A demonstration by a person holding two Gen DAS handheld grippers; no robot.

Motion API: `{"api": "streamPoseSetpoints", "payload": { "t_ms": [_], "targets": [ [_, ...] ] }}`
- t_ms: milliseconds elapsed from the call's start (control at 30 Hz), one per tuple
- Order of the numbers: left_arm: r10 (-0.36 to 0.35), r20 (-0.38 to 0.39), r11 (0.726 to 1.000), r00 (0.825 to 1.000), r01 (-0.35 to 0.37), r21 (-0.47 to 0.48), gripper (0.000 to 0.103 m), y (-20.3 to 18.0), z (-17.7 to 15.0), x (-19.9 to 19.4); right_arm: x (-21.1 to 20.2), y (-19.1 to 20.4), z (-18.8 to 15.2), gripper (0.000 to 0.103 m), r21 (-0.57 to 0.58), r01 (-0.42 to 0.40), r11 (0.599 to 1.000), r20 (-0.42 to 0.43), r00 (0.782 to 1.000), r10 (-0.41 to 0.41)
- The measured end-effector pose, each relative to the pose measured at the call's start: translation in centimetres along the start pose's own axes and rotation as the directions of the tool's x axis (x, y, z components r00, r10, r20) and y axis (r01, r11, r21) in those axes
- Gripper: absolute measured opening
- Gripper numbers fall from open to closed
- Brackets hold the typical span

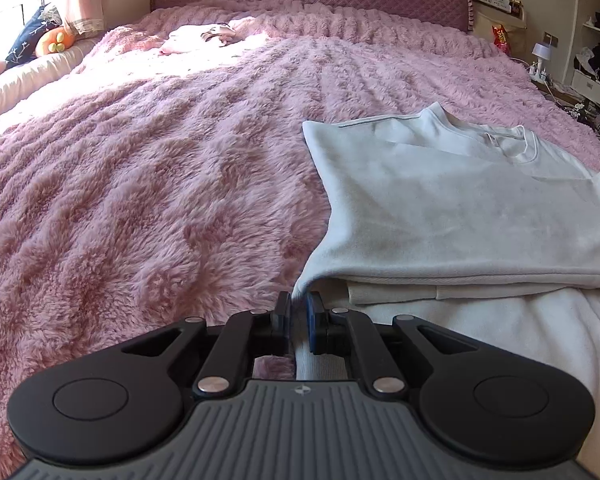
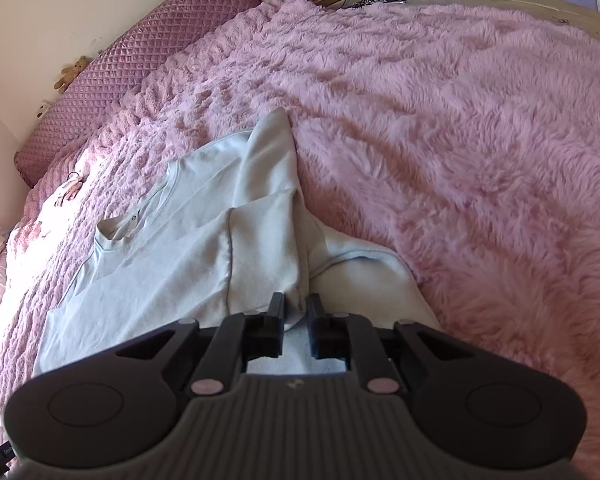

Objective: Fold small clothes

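The right gripper (image 2: 295, 307) pointed down at a pale shirt (image 2: 188, 248) that lay on a fluffy pink blanket (image 2: 460, 140). A fold of the shirt's cloth stood between its two black fingers (image 2: 277, 312), and the jaws were narrow around it. The collar of the shirt was to the left. A quilted headboard (image 2: 132, 64) stood behind, with a small teddy bear (image 2: 70, 74) beside it.
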State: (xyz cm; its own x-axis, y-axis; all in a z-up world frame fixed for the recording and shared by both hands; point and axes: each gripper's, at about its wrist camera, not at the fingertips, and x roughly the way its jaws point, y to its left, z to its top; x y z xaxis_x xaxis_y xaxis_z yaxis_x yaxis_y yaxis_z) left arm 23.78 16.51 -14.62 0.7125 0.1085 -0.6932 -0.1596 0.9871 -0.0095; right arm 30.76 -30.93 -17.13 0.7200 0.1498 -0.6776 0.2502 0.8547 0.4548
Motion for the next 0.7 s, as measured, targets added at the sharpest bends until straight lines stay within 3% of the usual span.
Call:
{"api": "streamPoseSetpoints", "payload": {
  "t_ms": [100, 200, 400, 500, 633, 700],
  "targets": [
    [0.005, 0.008, 1.0, 1.0, -0.005, -0.001, 0.009, 0.4, 0.0, -1.8, -2.0, 0.5, 0.6, 0.014, -0.03, 0.029, 0.999, 0.091, 0.996, -0.026],
    [-0.031, 0.08, 0.999, 0.996, 0.032, -0.011, 0.009, 0.3, 0.8, -2.8, -2.6, 1.8, 1.7, 0.015, -0.105, -0.024, 0.994, 0.143, 0.989, 0.039],
    [-0.167, 0.153, 0.98, 0.974, 0.181, -0.081, 0.009, -1.2, 4.1, -0.5, 0.6, 4.8, 2.9, 0.016, -0.183, -0.082, 0.98, 0.109, 0.989, 0.104],
    [-0.174, 0.117, 0.977, 0.978, 0.186, -0.103, 0.01, -2.0, 4.6, 2.0, 2.6, 5.6, 3.0, 0.018, -0.207, -0.068, 0.976, 0.079, 0.993, 0.086],
    [-0.143, 0.022, 0.978, 0.99, 0.144, -0.153, 0.01, -1.4, 3.6, 5.0, 4.8, 4.8, 2.3, 0.016, -0.213, 0.03, 0.976, 0.035, 0.999, -0.023],
    [-0.148, 0.007, 0.976, 0.989, 0.148, -0.16, 0.01, -1.1, 2.9, 5.6, 5.2, 3.6, 1.7, 0.008, -0.198, 0.038, 0.979, 0.042, 0.999, -0.031]
  ]
}}
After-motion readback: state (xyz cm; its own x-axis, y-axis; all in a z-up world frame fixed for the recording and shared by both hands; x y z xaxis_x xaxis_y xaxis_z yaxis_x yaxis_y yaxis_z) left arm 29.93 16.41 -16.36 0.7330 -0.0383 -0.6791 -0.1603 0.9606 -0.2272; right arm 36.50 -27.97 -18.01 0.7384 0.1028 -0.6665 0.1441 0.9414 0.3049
